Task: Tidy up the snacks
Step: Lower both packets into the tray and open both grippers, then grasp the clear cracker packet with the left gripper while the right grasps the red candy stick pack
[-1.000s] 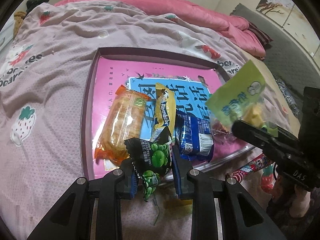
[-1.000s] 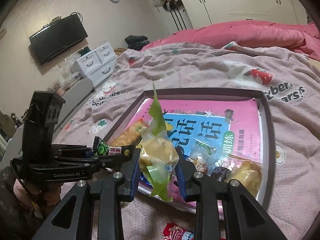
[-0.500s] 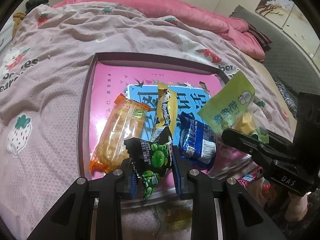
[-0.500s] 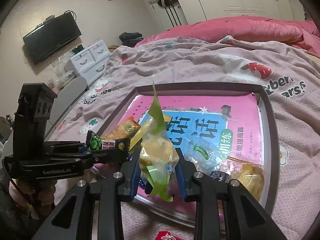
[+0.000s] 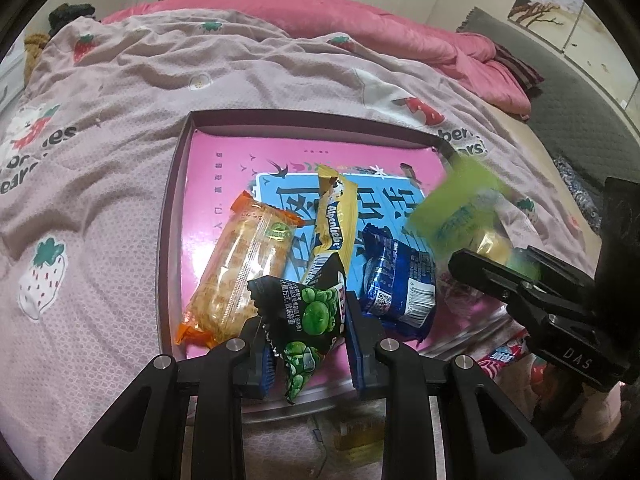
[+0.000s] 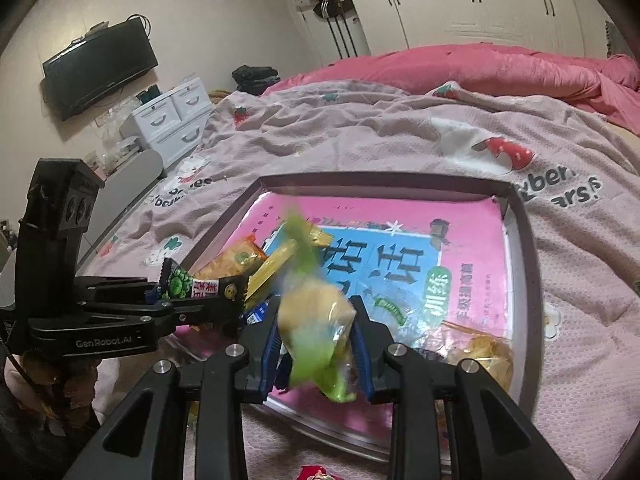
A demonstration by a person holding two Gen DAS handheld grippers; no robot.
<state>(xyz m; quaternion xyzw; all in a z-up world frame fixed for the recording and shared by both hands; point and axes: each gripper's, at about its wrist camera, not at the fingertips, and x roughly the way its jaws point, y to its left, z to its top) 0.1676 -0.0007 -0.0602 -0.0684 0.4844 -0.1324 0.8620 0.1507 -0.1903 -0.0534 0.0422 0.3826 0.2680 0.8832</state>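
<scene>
Left gripper (image 5: 306, 344): jaws clamped on black green-pea snack packet (image 5: 308, 312), over 6 o'clock rim of dark rectangular tray (image 5: 172, 216) | Right gripper (image 6: 316, 344): jaws clamped on green-and-clear plastic snack bag (image 6: 316, 320), over tray's 6 o'clock edge.

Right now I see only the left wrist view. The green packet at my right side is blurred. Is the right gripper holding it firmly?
Observer: Yes. In the right wrist view the right gripper is shut on the green packet; both pads press its sides.
Operator: What is inside this packet?
Observer: Something pale yellow shows through the clear part; what it is I cannot tell.
Operator: Are there more snacks in the tray that I do not see?
Observer: Yes, a clear packet with golden pieces lies near the tray's right rim.
</scene>
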